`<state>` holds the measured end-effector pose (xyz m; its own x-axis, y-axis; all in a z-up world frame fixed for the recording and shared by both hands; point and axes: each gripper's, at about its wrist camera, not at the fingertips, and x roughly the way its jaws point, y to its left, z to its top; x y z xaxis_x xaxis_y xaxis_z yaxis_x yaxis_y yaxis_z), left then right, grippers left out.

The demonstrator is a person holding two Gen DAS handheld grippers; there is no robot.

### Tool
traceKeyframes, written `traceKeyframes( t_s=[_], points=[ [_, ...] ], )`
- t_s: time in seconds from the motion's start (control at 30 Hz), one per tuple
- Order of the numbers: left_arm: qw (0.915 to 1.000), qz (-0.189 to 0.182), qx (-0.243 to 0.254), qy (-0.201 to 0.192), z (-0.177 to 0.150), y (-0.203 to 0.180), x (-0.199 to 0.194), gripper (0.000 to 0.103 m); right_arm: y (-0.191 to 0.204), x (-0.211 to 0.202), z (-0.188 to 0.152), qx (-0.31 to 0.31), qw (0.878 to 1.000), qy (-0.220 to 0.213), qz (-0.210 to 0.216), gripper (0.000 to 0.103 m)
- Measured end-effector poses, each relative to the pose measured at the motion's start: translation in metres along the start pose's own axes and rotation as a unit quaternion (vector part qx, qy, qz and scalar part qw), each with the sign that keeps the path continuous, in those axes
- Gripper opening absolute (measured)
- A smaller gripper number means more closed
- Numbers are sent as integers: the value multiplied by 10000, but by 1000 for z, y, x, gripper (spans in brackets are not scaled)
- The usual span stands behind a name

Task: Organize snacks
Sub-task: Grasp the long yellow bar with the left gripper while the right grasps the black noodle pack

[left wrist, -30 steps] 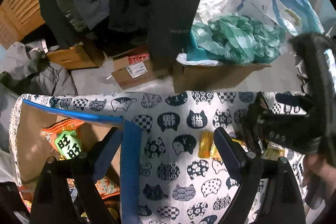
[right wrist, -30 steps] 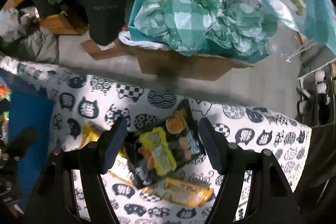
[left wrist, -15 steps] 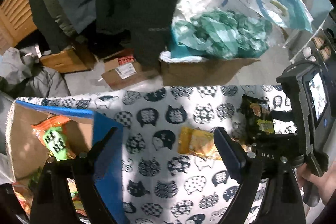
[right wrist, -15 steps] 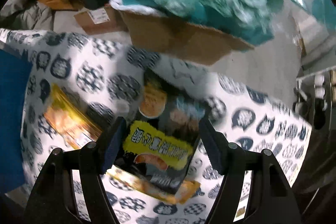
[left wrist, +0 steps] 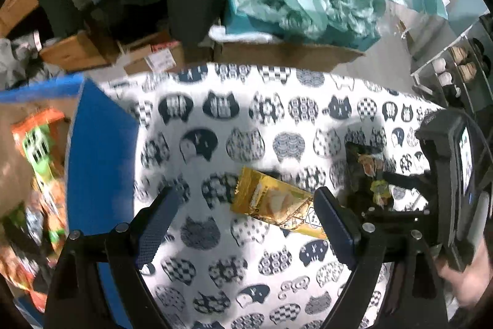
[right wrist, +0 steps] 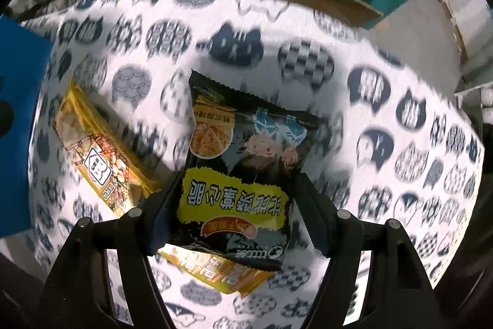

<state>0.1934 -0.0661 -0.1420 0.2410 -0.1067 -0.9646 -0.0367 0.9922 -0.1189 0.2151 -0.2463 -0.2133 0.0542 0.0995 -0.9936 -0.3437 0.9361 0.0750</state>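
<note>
While the left gripper (left wrist: 243,216) gapes, the right gripper (right wrist: 229,216) clamps the black snack bag (right wrist: 243,171).

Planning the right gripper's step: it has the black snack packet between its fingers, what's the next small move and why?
Probably lift it and carry it left toward the blue-edged cardboard box. The right gripper looks shut on the black snack packet, which overlaps the yellow snack packet on the cat-print tablecloth; other snacks already sit in that box.

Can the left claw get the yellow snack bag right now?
Probably yes. The left claw is open, and the yellow snack bag lies flat on the cat cloth ahead of its fingers. Only the bag's right end is crowded, by the right claw's black bag.
</note>
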Motion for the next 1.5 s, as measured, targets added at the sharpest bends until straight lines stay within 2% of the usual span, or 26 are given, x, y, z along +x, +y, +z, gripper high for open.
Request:
traceKeyframes(
  t_s=[0.17, 0.27, 0.43, 0.57, 0.6, 0.73, 0.9, 1.0, 1.3, 1.37, 1.4, 1.5],
  points=[
    [9994, -160, -137, 292, -24, -1, 4, 90, 4, 0, -36, 488, 9987, -92, 85, 72],
    [9993, -128, -59, 351, -39, -6, 1, 90, 6, -1, -61, 667, 9976, -135, 102, 71],
    [9992, -159, 64, 359, -57, -17, -8, 90, -1, -4, -97, 1194, 9919, -80, 424, 71],
    [9978, -463, -278, 372, -70, -24, -10, 90, -8, -6, -118, 1073, 9940, -64, 185, 71],
    [9973, -522, -376, 364, -72, -26, -9, 90, -11, -3, -133, 1019, 9947, -72, 101, 71],
    [9947, -627, -619, 528, -85, -38, 6, 90, -24, -3, -150, 689, 9973, -157, -214, 71],
    [9854, -873, -1250, 753, -96, -41, 31, 90, -46, -5, -169, 663, 9974, -261, -147, 71],
    [9806, -977, -1507, 783, -96, -44, 40, 90, -61, -5, -163, 652, 9973, -326, -31, 71],
    [9848, -868, -1174, 936, -97, -68, 62, 90, -97, 9, -190, 787, 9956, -474, 178, 72],
    [9889, -729, -933, 897, -98, -74, 62, 84, -105, 8, -194, 805, 9954, -496, 139, 72],
    [9902, -712, -823, 878, -99, -76, 62, 71, -108, 8, -196, 805, 9954, -509, 143, 72],
    [9912, -810, -572, 882, -100, -80, 61, 61, -117, 9, -191, 757, 9957, -532, 108, 70]
  ],
)
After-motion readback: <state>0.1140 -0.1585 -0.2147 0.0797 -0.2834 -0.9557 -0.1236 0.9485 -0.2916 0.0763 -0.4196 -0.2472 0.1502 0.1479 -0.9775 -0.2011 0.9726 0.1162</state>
